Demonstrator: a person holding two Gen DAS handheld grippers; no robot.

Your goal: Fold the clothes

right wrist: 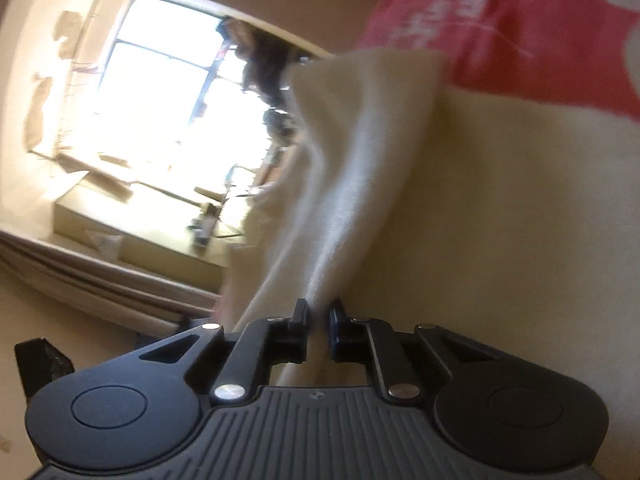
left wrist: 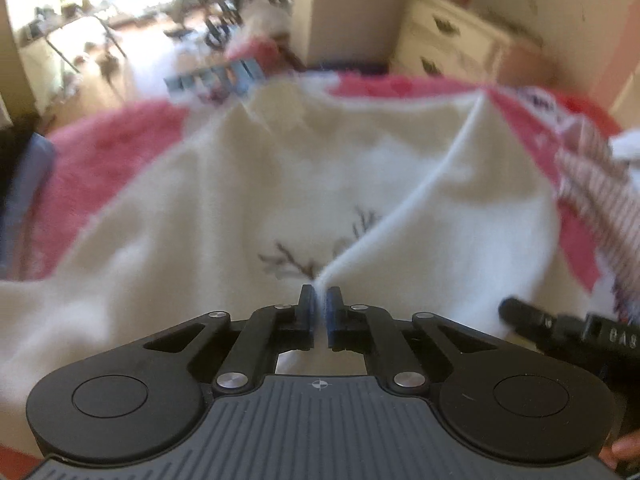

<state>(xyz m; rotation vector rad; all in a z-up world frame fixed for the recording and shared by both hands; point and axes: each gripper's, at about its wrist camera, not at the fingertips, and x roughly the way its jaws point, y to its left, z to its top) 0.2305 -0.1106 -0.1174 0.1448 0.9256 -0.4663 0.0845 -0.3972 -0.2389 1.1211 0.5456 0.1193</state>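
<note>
A white fleece garment (left wrist: 248, 184) with a dark branch print lies spread over a pink and white blanket (left wrist: 100, 160) on a bed. My left gripper (left wrist: 319, 300) is shut on a raised fold of the white garment, whose edge runs up and to the right. My right gripper (right wrist: 319, 312) is shut on another bunched edge of the same garment (right wrist: 352, 168) and holds it lifted, tilted sideways. The right gripper's body also shows in the left wrist view (left wrist: 560, 328) at the right edge.
A striped garment (left wrist: 596, 184) lies at the right of the bed. A white dresser (left wrist: 448, 36) stands beyond the bed. A cluttered table (left wrist: 68, 32) and bright window (right wrist: 168, 92) are at the far side. A blue item (left wrist: 24, 184) sits at the left.
</note>
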